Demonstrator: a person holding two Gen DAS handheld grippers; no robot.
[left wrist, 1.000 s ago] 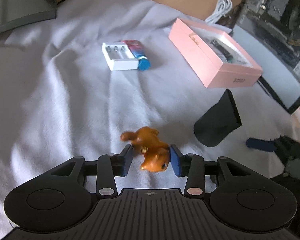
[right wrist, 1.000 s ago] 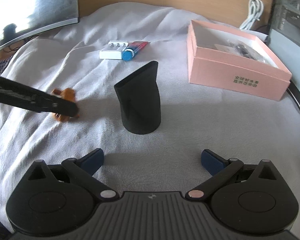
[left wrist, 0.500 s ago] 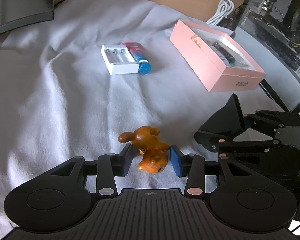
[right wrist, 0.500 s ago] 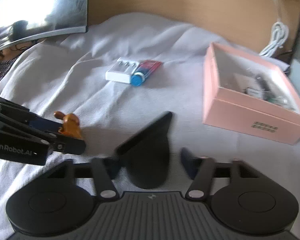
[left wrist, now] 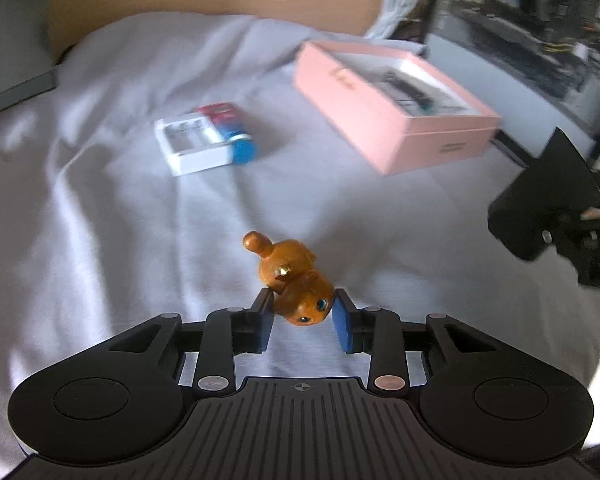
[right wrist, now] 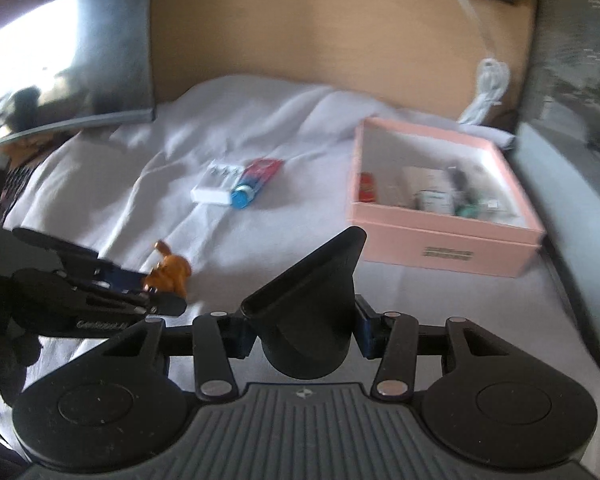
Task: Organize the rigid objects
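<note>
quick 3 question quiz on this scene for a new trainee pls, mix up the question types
1. True or false: the right gripper is clamped on the black nozzle.
2. What sits between the left gripper pads? A) blue-capped tube B) orange toy figurine C) white cable
3. Fill in: the pink box has its lid ____.

Key: 1 true. 2 B, the orange toy figurine; the jaws have just been closing on it. 3 off; small items show inside.
</note>
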